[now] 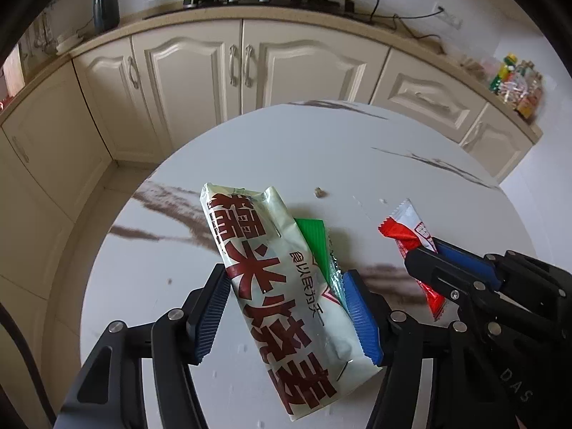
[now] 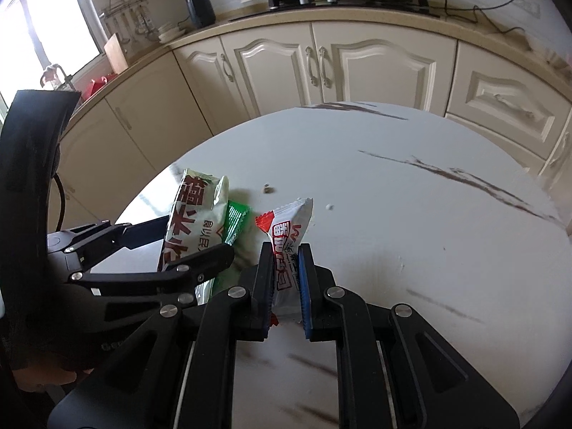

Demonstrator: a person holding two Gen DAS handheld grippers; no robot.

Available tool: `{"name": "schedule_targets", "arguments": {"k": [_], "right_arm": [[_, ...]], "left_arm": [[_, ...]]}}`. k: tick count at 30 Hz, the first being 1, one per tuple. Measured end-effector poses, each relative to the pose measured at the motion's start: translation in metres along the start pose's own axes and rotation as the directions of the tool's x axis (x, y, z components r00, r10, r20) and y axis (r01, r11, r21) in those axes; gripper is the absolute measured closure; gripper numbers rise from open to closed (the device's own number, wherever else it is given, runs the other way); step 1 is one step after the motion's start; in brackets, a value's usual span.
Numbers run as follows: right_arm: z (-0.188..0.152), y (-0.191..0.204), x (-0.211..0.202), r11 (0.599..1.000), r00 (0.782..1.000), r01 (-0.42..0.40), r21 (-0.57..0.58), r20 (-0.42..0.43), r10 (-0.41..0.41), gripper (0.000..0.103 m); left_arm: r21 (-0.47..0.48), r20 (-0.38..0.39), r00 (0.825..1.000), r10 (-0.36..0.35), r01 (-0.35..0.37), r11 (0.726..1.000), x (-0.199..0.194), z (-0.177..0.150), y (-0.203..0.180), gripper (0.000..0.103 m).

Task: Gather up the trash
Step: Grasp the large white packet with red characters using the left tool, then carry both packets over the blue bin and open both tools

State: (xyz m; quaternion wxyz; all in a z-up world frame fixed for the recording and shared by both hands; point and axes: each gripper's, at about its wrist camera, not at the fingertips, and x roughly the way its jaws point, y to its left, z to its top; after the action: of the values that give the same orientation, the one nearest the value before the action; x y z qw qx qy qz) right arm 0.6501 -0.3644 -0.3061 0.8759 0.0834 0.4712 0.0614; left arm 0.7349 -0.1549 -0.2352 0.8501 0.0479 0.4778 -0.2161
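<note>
While my left gripper [image 1: 289,307] clamps its blue pads against the large pale wrapper [image 1: 282,293], that wrapper fills the lower centre of the left view. A green wrapper [image 1: 316,246] lies pressed against its right side. My right gripper [image 2: 286,279] is clenched on the red-and-white wrapper [image 2: 287,236], at centre in the right view. Both hang over the white marble table [image 1: 357,164]. Crumbs [image 1: 319,192] lie beyond.

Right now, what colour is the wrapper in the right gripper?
The wrapper is white with red ends and red lettering; the right wrist view shows it best.
</note>
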Motion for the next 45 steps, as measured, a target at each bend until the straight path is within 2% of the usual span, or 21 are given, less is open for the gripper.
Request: {"name": "schedule_targets", "arguments": {"k": [7,10,13,17,21,24,25,27,30,31,36,42,44,45], "right_arm": [[-0.025,0.019,-0.045,1.000,0.998,-0.011,0.004,0.063,0.011,0.090],[-0.039,0.032,-0.075,1.000,0.994,-0.010,-0.006,0.109,0.011,0.090],[-0.053,0.050,-0.108,1.000,0.984,0.017,-0.025,0.175,-0.012,0.090],[-0.077,0.080,-0.161,0.997,0.955,0.059,-0.049,0.294,-0.042,0.090],[-0.098,0.112,-0.203,0.996,0.926,0.066,-0.068,0.376,-0.036,0.090],[-0.113,0.137,-0.227,0.994,0.906,0.064,-0.089,0.423,-0.020,0.090],[-0.117,0.146,-0.234,0.993,0.898,0.063,-0.098,0.440,-0.014,0.090],[-0.126,0.164,-0.247,0.991,0.885,0.065,-0.119,0.465,-0.002,0.090],[-0.140,0.196,-0.265,0.984,0.862,0.085,-0.156,0.507,0.006,0.090],[-0.144,0.204,-0.268,0.982,0.856,0.087,-0.166,0.516,0.011,0.090],[-0.164,0.258,-0.277,0.967,0.828,0.095,-0.236,0.557,0.055,0.090],[-0.174,0.323,-0.269,0.936,0.816,0.080,-0.343,0.562,0.136,0.090],[-0.177,0.341,-0.262,0.924,0.814,0.072,-0.375,0.557,0.163,0.090],[-0.178,0.349,-0.257,0.917,0.817,0.070,-0.392,0.550,0.173,0.090]], "left_arm": [[0.042,0.130,0.991,-0.029,0.023,0.999,-0.062,-0.036,-0.005,0.044],[0.074,0.199,0.979,-0.034,0.020,0.997,-0.099,-0.061,-0.009,0.044],[0.116,0.296,0.955,-0.009,-0.027,0.993,-0.139,-0.094,-0.019,0.044],[0.140,0.414,0.910,0.000,-0.063,0.988,-0.192,-0.145,-0.022,0.044],[0.120,0.491,0.871,0.029,-0.101,0.988,-0.238,-0.197,-0.012,0.044],[0.087,0.551,0.830,0.084,-0.157,0.984,-0.269,-0.240,-0.002,0.044],[0.064,0.577,0.811,0.101,-0.168,0.984,-0.280,-0.257,0.003,0.044],[0.042,0.597,0.792,0.127,-0.189,0.981,-0.299,-0.287,0.007,0.044],[-0.017,0.637,0.751,0.174,-0.212,0.977,-0.324,-0.338,0.016,0.044],[-0.042,0.650,0.735,0.193,-0.219,0.975,-0.331,-0.354,0.020,0.044],[-0.168,0.719,0.623,0.307,-0.272,0.947,-0.358,-0.426,0.037,0.044],[-0.270,0.721,0.567,0.397,-0.298,0.916,-0.369,-0.486,0.056,0.043],[-0.301,0.709,0.562,0.427,-0.306,0.903,-0.362,-0.496,0.061,0.043],[-0.314,0.700,0.565,0.437,-0.306,0.899,-0.358,-0.499,0.065,0.043]]}}
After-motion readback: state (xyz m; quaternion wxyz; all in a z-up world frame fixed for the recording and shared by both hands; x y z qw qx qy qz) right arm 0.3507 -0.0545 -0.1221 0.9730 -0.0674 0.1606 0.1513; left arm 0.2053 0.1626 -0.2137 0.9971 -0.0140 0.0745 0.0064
